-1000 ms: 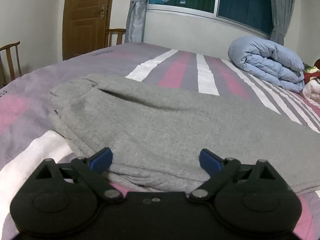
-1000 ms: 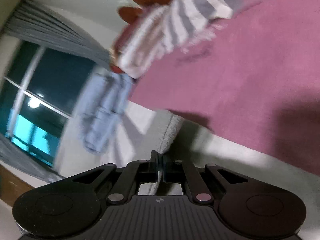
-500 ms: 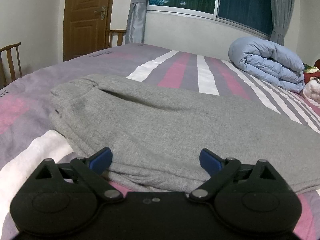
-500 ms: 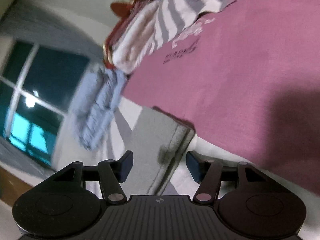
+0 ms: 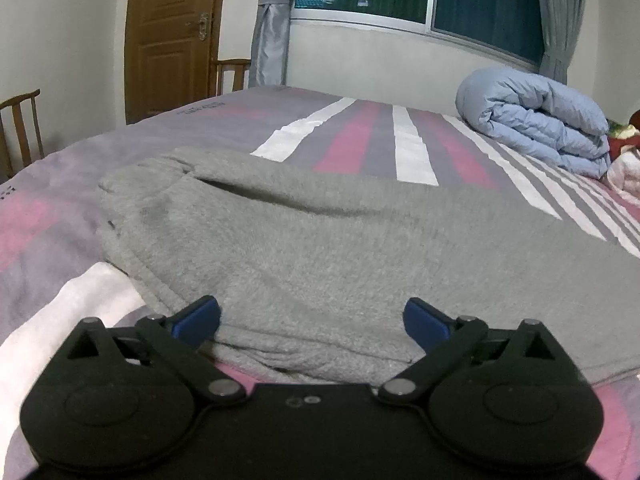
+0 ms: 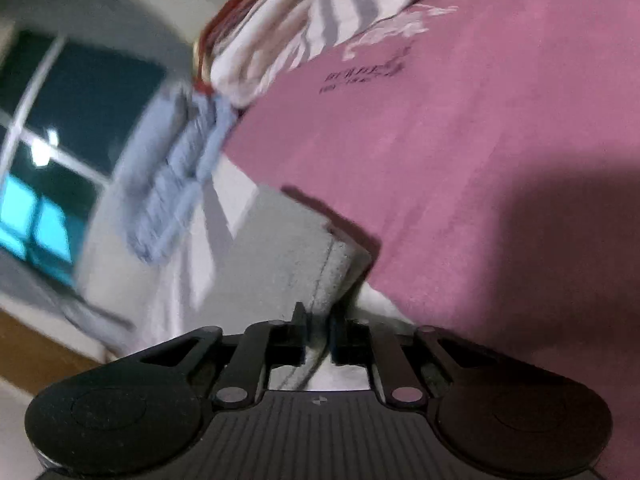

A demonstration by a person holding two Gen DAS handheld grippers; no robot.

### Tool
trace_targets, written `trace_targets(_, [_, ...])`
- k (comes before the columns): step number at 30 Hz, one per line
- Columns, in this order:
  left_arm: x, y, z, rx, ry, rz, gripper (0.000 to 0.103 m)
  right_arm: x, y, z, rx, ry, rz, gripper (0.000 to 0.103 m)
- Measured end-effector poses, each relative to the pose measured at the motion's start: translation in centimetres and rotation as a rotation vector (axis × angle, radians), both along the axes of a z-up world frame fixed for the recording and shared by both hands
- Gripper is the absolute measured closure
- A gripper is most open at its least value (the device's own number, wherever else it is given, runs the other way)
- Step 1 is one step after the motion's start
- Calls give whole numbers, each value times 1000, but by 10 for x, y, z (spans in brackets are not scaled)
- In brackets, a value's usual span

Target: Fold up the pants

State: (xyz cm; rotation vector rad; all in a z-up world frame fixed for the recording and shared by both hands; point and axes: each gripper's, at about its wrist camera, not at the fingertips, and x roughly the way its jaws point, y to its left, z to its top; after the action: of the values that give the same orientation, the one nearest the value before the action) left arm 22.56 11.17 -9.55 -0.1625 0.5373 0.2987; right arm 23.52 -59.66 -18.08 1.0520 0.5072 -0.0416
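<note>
Where the striped bed [image 5: 360,136] fills most of the left wrist view, the grey pants [image 5: 320,248] lie flat across the middle of the frame, already doubled over, with a rolled blue quilt [image 5: 532,128] at the upper right and a wooden door [image 5: 172,32] at the upper left. At the bottom edge the left gripper [image 5: 312,320] has its blue fingers [image 5: 198,316] spread wide either side of the pants' near edge, not pressing it. In the tilted, blurred right wrist view, the right gripper [image 6: 318,336] has just been closing; its jaws stand narrow, pinching the pants' hem [image 6: 332,276] at lower centre.
</note>
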Motion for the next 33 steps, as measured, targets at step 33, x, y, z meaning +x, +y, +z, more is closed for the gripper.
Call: trace_targets(33, [-47,27,3,-140,-38,-4,7,-8,228,7,244,-68,464,79])
